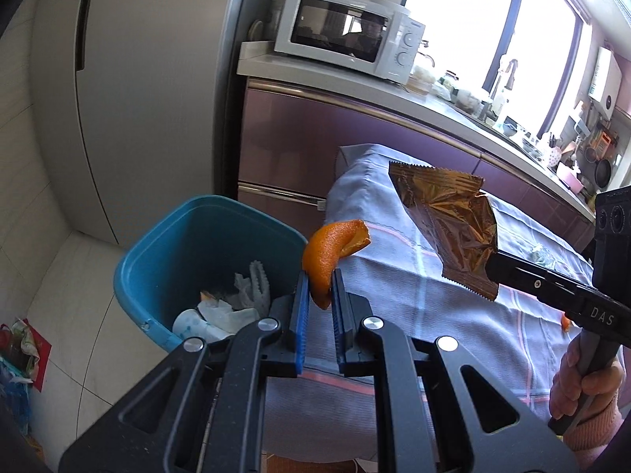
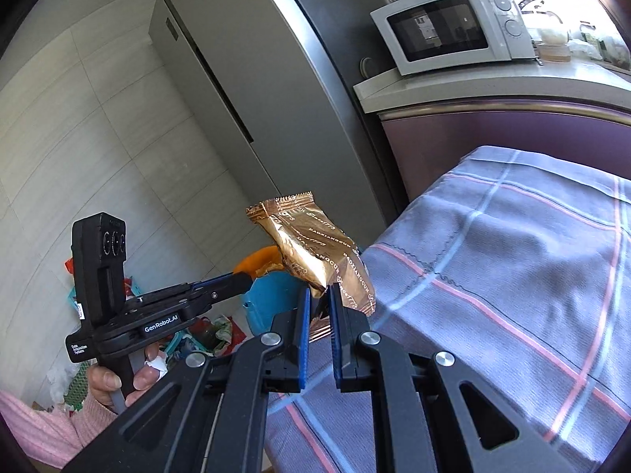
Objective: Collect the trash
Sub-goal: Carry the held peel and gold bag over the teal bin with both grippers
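Note:
My left gripper (image 1: 320, 276) is shut on a curled orange peel (image 1: 329, 254), held at the table's corner just right of the blue trash bin (image 1: 157, 244). The bin holds crumpled white paper and wrappers (image 1: 236, 303). My right gripper (image 2: 318, 291) is shut on a gold snack wrapper (image 2: 311, 248), held above the table edge; the wrapper also shows in the left wrist view (image 1: 449, 228). In the right wrist view the left gripper (image 2: 240, 282) holds the peel (image 2: 260, 262) over the bin (image 2: 272, 295).
The table is covered by a blue checked cloth (image 1: 414, 283) with a small clear wrapper (image 1: 542, 256) and an orange scrap (image 1: 566, 323) on it. A fridge (image 1: 138, 79), purple cabinets (image 1: 315, 138) and a microwave (image 1: 347, 35) stand behind. Bags lie on the floor (image 1: 19, 354).

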The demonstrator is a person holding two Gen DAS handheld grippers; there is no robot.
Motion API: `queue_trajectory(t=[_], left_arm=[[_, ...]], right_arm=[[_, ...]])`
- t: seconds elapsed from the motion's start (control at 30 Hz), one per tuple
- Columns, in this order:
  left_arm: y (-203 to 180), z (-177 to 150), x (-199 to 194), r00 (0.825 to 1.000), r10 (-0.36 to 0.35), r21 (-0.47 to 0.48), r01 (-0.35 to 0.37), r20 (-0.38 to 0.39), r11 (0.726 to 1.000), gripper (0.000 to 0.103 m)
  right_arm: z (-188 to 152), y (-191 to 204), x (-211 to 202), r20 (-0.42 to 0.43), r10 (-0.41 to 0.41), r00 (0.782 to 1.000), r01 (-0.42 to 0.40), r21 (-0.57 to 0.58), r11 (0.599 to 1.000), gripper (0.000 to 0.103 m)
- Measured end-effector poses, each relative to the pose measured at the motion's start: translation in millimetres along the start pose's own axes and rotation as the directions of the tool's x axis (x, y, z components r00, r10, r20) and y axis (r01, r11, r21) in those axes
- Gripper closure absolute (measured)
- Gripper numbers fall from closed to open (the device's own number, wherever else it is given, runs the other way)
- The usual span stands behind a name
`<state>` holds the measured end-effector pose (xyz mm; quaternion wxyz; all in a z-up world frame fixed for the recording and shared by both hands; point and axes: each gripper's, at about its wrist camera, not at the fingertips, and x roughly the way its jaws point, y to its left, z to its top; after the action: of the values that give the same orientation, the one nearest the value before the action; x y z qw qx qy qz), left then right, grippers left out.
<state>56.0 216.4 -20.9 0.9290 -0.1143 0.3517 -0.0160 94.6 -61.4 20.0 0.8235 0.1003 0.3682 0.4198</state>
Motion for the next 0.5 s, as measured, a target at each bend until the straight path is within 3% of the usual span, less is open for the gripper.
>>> queue_trajectory(t=[0.5], left_arm=[[36,3,0,0.998,0.064,-0.061,-0.063,0.008,0.996,0.091]], right_arm=[[12,21,38,-0.062,0.072,0.995,-0.074,-0.020,0.997,0.095]])
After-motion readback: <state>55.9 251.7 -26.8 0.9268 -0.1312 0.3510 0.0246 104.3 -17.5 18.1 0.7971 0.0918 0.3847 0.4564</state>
